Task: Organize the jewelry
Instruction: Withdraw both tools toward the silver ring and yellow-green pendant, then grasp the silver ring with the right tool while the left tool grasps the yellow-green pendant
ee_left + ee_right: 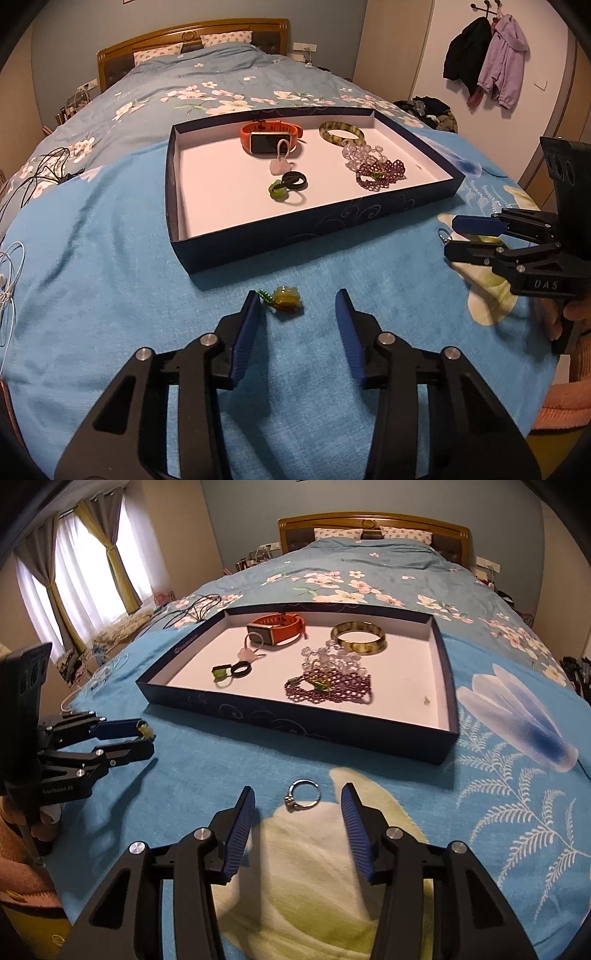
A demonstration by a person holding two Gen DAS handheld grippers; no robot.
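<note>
Landmark: shallow dark-blue cardboard box lid with a white floor (pixel 314 230), lying on the blue floral bedspread (pixel 110 258).
Left gripper (pixel 298 312): jaws spread, holding nothing; it hovers in front of the lid's near wall.
Amber-and-green carved pendant on a green beaded loop (pixel 286 301): on the bedspread before the lid, just beside the left finger.
Inside the lid, left to right: one orange-strapped smartwatch (pixel 271 139), one pink charm (pixel 279 165), one green ring (pixel 279 191) touching one black ring (pixel 294 181), one brown-green bangle (pixel 341 132), one clear bead strand (pixel 356 150), one purple bead bracelet (pixel 380 172).
Right gripper (pixel 297 800): jaws spread, empty.
Silver ring with a small setting (pixel 303 794): lies between the right gripper's fingers, in front of the lid.
Only the right wrist view shows: the whole ring, and a curtained window (pixel 74 576).
Only the left wrist view shows: hanging jackets (pixel 487 59).
</note>
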